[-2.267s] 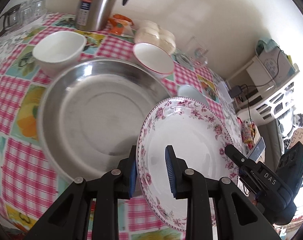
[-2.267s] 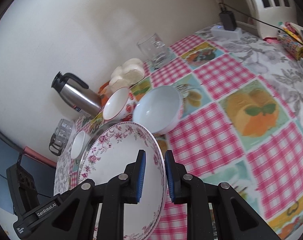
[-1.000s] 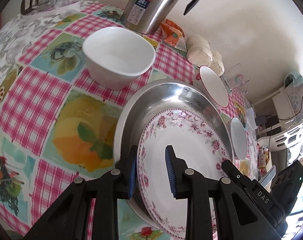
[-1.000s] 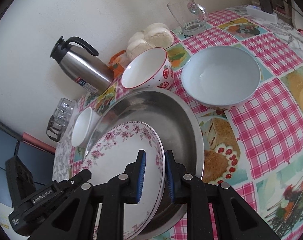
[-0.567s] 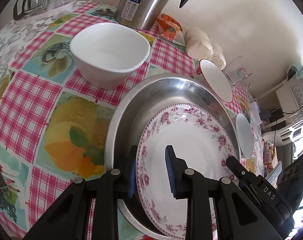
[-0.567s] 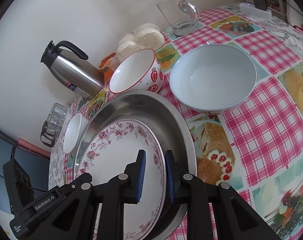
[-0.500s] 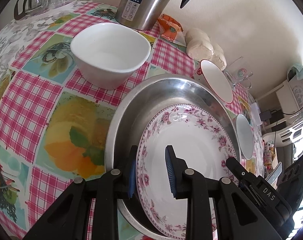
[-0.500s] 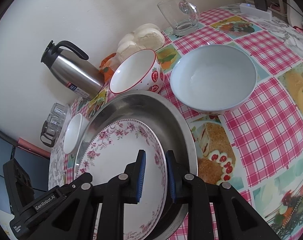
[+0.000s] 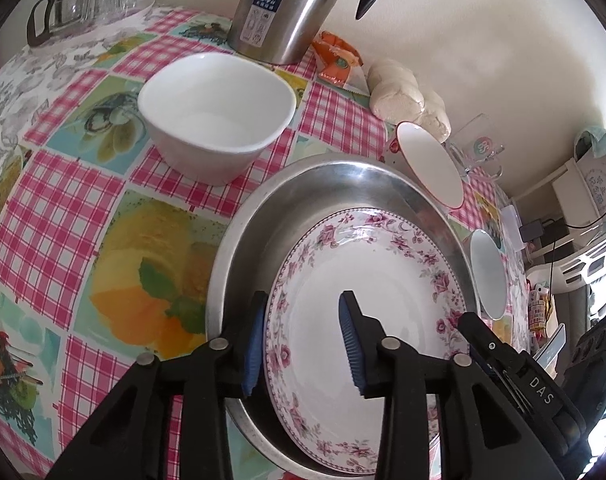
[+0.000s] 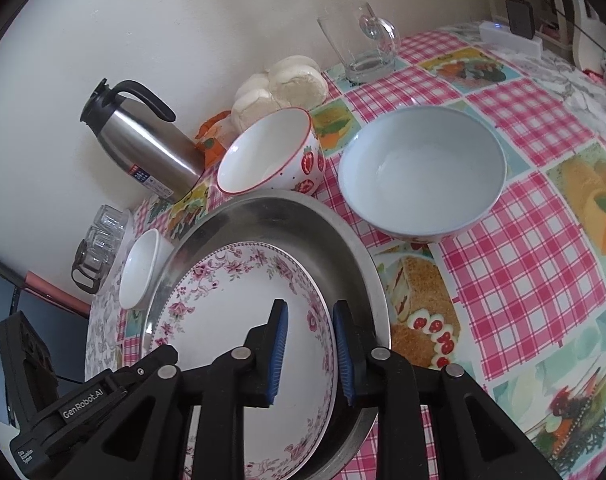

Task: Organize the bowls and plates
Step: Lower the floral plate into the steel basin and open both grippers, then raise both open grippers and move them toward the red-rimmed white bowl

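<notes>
A: From the left wrist view, the left tongs (image 9: 301, 340) stand wide apart, straddling the near-left rim of the floral plate (image 9: 367, 312). Neither blue pad appears to press on it. The plate lies inside the steel basin (image 9: 303, 192), tilted a little toward the basin's right wall.

B: So it is set down?

A: It looks so, as a judgement. The white square bowl (image 9: 217, 112) sits just beyond the basin on the checked surface (image 9: 63, 216), and the strawberry bowl (image 9: 429, 164) leans against the basin's far rim. The steel thermos (image 9: 287, 4) stands behind them.

B: And the right wrist view?

A: The right tongs (image 10: 309, 352) straddle the plate's right rim (image 10: 323, 312) with a narrower gap, one pad inside the plate and one between plate and basin wall (image 10: 363, 264). Daylight shows between the inner pad and the rim, so the hold seems released. The pale blue bowl (image 10: 423, 172) rests well right of the basin, empty and upright.

B: How should the release go?

A: Both tongs should lift straight back along their fingers, so that no pad catches the rim and drags the plate. The outer right pad sits close to the basin wall; scraping it could shift the whole basin.
</notes>
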Motion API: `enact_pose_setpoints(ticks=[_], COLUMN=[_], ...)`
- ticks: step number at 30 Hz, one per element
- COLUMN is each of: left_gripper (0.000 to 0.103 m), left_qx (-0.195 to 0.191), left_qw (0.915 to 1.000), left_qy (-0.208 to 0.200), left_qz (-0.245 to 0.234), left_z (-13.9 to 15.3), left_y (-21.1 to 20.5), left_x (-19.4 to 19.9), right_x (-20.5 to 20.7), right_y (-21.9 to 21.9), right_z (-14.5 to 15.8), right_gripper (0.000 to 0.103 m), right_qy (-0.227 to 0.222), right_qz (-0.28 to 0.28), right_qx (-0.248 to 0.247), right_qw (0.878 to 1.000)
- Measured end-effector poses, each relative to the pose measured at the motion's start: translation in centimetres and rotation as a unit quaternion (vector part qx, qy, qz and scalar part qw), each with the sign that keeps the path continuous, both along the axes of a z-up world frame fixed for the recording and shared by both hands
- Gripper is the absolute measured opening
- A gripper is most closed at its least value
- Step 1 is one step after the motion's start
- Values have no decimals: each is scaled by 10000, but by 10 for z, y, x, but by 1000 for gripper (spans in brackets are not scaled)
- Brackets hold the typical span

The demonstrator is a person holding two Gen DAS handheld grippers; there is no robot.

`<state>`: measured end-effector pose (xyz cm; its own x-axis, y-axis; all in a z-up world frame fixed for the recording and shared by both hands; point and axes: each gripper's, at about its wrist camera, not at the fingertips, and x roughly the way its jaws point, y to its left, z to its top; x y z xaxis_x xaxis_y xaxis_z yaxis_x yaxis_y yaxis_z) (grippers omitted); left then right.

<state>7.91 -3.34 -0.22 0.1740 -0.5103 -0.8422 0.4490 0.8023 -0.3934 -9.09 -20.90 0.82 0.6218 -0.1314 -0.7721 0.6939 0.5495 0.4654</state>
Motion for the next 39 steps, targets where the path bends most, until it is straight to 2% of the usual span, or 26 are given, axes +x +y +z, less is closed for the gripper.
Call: enact_pose_setpoints(ticks=[4, 12, 16, 18, 22, 24, 25, 29, 32, 36, 39], left_gripper=[42, 45, 52, 54, 60, 60, 60, 69, 71, 82, 83], left_qx=[-106, -214, -19, 109, 436, 563, 612, 772, 878, 1154, 1261], left_qw=[9995, 9979, 9977, 9980, 9976, 9969, 9966, 9954, 9946, 9916, 9901], left_qy=[-282, -608, -678, -627, -526, -510, -517, -530, -520, -549, -564], left_qz=[67, 43, 28, 26, 138, 190, 203, 190, 186, 216, 257], left_z=[11, 36, 37, 34, 26, 24, 23, 19, 16, 10, 8], left_y=[2, 6, 4, 3, 5, 7, 7, 6, 4, 3, 4], left_x=[-1, -6, -10, -10, -10, -10, -11, -13, -13, -13, -13], right_x=[-5, -15, -15, -15, -16, -16, -16, -11, -7, -2, 0], right_y=[0, -2, 0, 2, 3, 3, 4, 8, 12, 17, 19], right_z=[10, 25, 31, 32, 28, 26, 25, 22, 19, 18, 17], right_gripper=[36, 37, 38, 45, 48, 62, 64, 68, 71, 80, 81], right_qy=[-139, -404, -405, -335, -154, -47, 22, 262, 419, 545, 584], right_qz=[-103, -244, -194, -174, -170, -173, -167, -39, 55, 203, 271], right_qx=[-211, -320, -421, -479, -517, -542, -561, -684, -806, -942, -979], right_qw=[9996, 9984, 9981, 9981, 9984, 9984, 9983, 9973, 9958, 9938, 9931])
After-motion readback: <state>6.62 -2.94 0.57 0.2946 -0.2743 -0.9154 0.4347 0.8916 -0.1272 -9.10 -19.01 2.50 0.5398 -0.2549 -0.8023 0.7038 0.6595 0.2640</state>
